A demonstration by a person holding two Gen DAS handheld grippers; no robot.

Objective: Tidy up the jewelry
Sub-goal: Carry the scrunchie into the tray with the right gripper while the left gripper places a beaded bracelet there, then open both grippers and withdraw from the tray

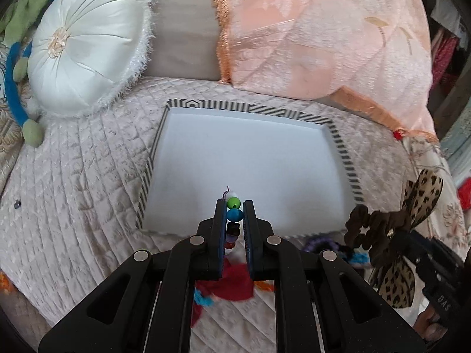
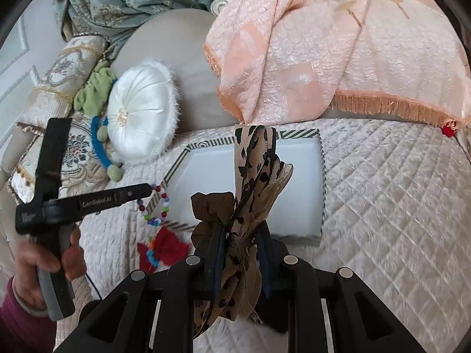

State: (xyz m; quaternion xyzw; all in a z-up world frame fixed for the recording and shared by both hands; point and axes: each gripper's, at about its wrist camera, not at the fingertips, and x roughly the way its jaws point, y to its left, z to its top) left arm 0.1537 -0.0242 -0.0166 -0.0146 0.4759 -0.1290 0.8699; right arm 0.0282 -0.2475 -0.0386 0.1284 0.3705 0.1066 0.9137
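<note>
Nearest, my left hand-held gripper (image 1: 232, 210) is clamped on a beaded bracelet (image 1: 234, 214), pinched by only a couple of beads while the rest of the loop hangs free; a bead could roll out of the pads and drop the strand onto the quilted bed (image 1: 88, 191). To its right, my right hand-held gripper (image 2: 240, 235) is closed on a leopard-print bow scrunchie (image 2: 253, 170), whose loose tails may drape over the rim. Loose red and crocheted pieces (image 1: 232, 288) lie below and could snag. Beyond, the striped-rim tray (image 1: 341, 147) sits on soft bedding and may tilt if pressed.
</note>
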